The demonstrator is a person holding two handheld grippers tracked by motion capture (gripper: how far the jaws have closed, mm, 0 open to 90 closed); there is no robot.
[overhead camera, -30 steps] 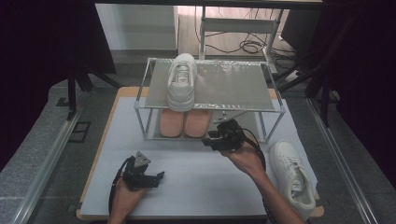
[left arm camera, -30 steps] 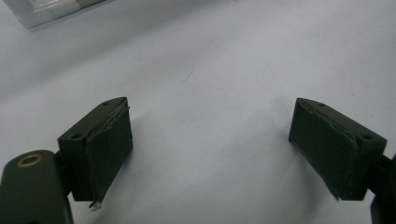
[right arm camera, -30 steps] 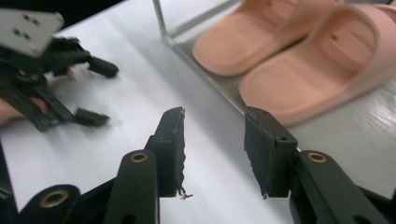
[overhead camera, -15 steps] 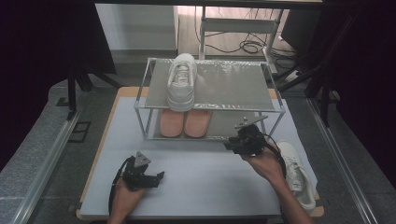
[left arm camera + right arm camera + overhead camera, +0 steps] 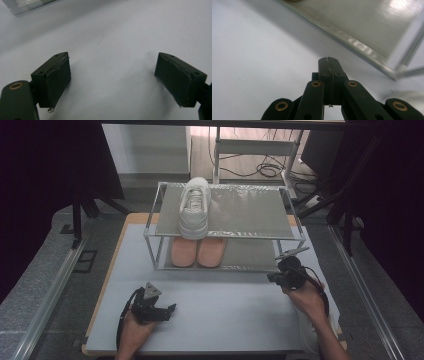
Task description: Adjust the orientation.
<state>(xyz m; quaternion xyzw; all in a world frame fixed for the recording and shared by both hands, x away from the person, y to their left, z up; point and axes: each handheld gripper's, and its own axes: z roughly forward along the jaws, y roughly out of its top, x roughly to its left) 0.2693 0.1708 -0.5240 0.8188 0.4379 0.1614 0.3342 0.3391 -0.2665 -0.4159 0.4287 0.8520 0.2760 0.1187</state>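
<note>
A white shoe (image 5: 194, 207) sits on top of a metal rack (image 5: 287, 236) on the bench (image 5: 225, 310). Near the rack's front right corner, the right gripper (image 5: 329, 65) has just closed its fingers on nothing. The left gripper (image 5: 112, 77) rests with fingers wide apart, empty.

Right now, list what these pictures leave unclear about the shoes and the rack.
- Pink shoes, high view: fronts hidden beneath the rack's top shelf.
- White shoe, high view: its brand or markings too small to read.
- Rack, right gripper view: blurred, cut off by the frame edge.
</note>
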